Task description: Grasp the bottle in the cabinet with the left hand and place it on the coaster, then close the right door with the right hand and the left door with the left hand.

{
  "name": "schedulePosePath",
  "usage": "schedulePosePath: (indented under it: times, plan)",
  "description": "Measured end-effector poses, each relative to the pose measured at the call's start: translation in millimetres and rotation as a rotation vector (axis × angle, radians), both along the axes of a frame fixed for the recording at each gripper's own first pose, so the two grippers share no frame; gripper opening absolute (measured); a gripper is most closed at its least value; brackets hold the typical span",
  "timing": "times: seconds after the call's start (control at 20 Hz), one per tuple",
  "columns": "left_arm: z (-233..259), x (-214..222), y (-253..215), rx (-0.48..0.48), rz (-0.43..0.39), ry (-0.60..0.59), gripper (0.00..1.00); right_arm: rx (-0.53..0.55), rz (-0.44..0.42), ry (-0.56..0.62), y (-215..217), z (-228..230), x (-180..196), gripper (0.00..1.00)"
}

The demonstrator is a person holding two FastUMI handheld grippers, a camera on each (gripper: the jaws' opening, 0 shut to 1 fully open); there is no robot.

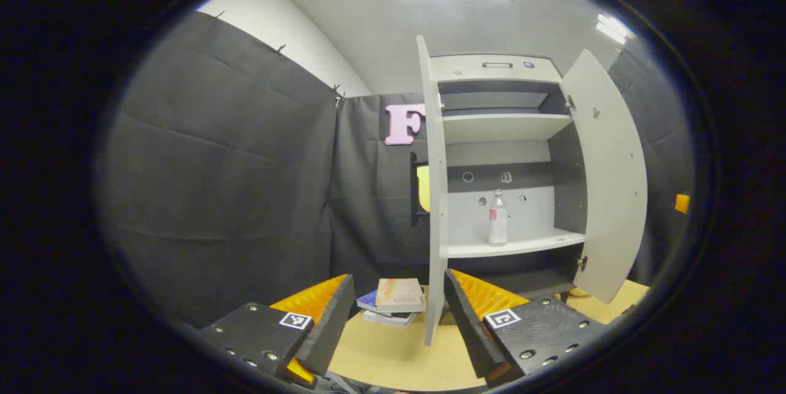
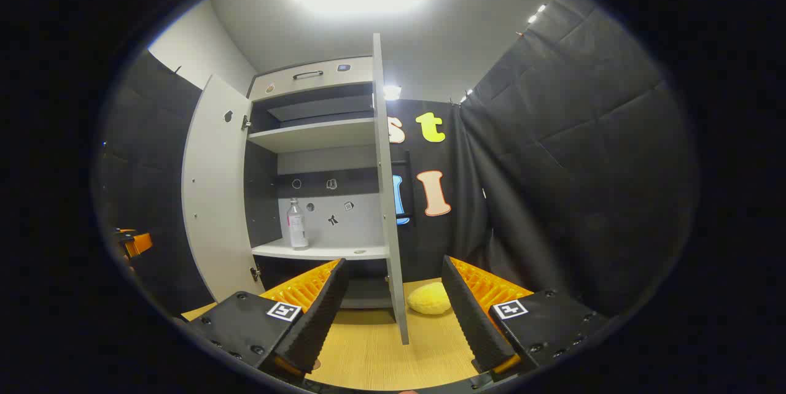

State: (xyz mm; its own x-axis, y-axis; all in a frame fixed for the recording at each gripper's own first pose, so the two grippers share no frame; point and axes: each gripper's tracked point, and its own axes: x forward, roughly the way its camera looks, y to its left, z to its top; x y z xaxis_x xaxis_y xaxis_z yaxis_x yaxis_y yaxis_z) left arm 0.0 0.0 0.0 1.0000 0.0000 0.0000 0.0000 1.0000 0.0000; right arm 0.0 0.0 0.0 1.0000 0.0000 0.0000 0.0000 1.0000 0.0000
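Both tongs agape above wooden table, open cabinet ahead.

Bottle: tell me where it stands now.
The bottle stands upright on the cabinet's lower shelf, between both open doors; in the right gripper view it sits near that shelf's left end.

The worktop is pale wood, and a white cabinet stands on it with both doors swung open. Left of the cabinet's left door, in the left gripper view, a small stack of books lies flat on the worktop, the top one tan and set askew over the others. Right of the cabinet's right door, in the right gripper view, a round yellow coaster lies on the worktop near the cabinet's foot. Inside the cabinet, the lower shelf carries a clear bottle, standing upright, well back from the shelf's front edge.
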Motion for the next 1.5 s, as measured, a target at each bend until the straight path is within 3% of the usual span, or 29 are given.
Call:
schedulePosePath:
  times: [0.05, 0.1, 0.15, 0.2, 0.25, 0.3, 0.8, 0.85, 1.15, 1.5]
  plan:
    - [-2.3, -0.2, -1.6, -0.003, -0.003, 0.006, 0.92, -0.003, 0.001, -0.001, 0.3, -0.8, 0.9, 0.97]
    - [-5.8, -0.2, -0.8, -0.008, -0.003, 0.014, 0.86, -0.005, 0.002, -0.001, 1.1, -0.4, 1.7, 0.97]
    - [-7.2, 0.0, 0.0, -0.013, 0.000, 0.018, 0.86, -0.006, 0.006, 0.001, 2.0, -1.4, 1.9, 0.97]
    - [-8.0, 0.7, 1.0, -0.016, 0.001, 0.020, 0.92, -0.008, 0.007, 0.001, 3.1, -1.1, 2.6, 0.97]
    - [-7.9, 1.2, 2.7, -0.015, 0.005, 0.020, 0.92, -0.009, 0.009, 0.000, 3.4, -1.4, 3.4, 0.92]
    - [-8.6, 0.8, 3.3, -0.013, 0.006, 0.021, 0.92, -0.011, 0.010, -0.001, 4.0, -0.9, 4.4, 0.97]
    - [-3.2, -0.7, -9.5, 0.005, -0.015, 0.008, 0.92, -0.021, 0.037, -0.004, 9.2, -3.8, 15.4, 0.97]
    - [-2.6, 1.2, -14.5, -0.002, -0.018, 0.010, 0.86, -0.022, 0.040, -0.001, 8.2, -5.5, 16.0, 0.97]
    - [5.5, 14.5, -56.1, -0.035, -0.062, 0.017, 0.86, -0.027, 0.059, 0.012, -8.3, -15.3, 23.3, 0.97]
    - [36.9, 85.0, -133.1, -0.080, -0.146, -0.020, 0.86, 0.026, 0.054, 0.042, -34.3, -31.0, 27.7, 0.97]
